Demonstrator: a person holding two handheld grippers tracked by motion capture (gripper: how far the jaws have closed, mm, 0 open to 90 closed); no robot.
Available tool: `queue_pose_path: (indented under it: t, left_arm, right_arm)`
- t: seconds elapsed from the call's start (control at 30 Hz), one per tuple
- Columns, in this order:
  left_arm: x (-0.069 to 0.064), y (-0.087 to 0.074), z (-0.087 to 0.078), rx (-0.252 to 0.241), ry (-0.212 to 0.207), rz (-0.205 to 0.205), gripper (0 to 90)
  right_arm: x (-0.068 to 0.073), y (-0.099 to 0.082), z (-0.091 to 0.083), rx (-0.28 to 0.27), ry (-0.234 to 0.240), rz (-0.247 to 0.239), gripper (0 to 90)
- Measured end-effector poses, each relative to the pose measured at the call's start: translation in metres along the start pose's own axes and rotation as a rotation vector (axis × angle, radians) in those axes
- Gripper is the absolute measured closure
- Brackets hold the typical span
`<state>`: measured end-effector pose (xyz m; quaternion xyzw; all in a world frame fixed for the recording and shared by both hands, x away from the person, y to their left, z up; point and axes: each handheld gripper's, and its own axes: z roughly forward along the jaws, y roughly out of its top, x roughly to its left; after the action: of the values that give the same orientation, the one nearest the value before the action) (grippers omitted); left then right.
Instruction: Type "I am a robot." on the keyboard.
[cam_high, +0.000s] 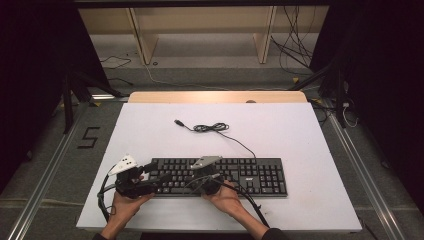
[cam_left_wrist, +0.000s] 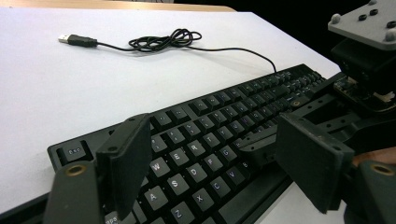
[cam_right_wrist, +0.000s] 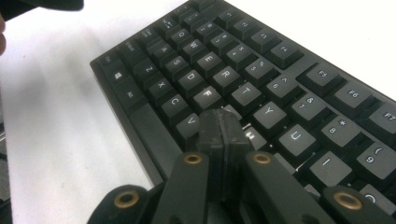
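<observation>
Near desk edge: right tongs (cam_right_wrist: 223, 140) pressed together, empty, tips down on the home-row keys of the keyboard (cam_high: 250, 172), probably poking a key. Left tongs (cam_left_wrist: 210, 168) spread wide, empty, poised over the keyboard's left end, perhaps steadying it. Keyboard black, full-size, lying parallel to the near edge. Farther back: its cable (cam_high: 212, 128) loosely coiled mid-desk, USB plug (cam_left_wrist: 74, 39) free.

keyboard (cam_right_wrist: 261, 93) cropped at frame edges, legends blurred
</observation>
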<state>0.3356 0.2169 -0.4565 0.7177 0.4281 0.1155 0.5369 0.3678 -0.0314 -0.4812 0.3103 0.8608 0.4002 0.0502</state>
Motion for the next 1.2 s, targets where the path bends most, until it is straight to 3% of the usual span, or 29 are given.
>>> queue_pose_path:
  t: [0.13, 0.33, 0.5, 0.57, 0.77, 1.03, 1.2]
  left_arm:
    - [0.0, 0.0, 0.0, 0.003, 0.0, 0.003, 26.9]
    - [0.0, 0.0, 0.0, 0.001, -0.004, 0.007, 26.9]
    - [0.0, 0.0, 0.0, -0.002, -0.004, 0.004, 26.9]
    - [0.0, 0.0, -0.001, -0.001, -0.004, 0.006, 26.9]
    - [-0.001, 0.0, 0.0, 0.002, -0.004, 0.011, 26.9]
    - [0.0, 0.0, -0.001, -0.002, -0.005, 0.008, 26.9]
    - [0.0, 0.0, -0.001, -0.003, -0.005, 0.01, 26.9]
  right_arm:
    - [0.002, -0.002, 0.002, 0.001, -0.013, -0.021, 90.0]
    - [-0.002, 0.001, -0.004, -0.02, -0.002, 0.01, 90.0]
    - [-0.02, 0.007, -0.029, -0.118, -0.018, 0.061, 78.7]
    - [-0.027, 0.006, -0.038, -0.15, -0.009, 0.081, 66.6]
    - [-0.036, 0.001, -0.055, -0.193, -0.032, 0.104, 48.1]
    - [-0.042, 0.0, -0.066, -0.214, -0.051, 0.101, 35.0]
    - [-0.045, -0.003, -0.075, -0.239, -0.058, 0.101, 31.7]
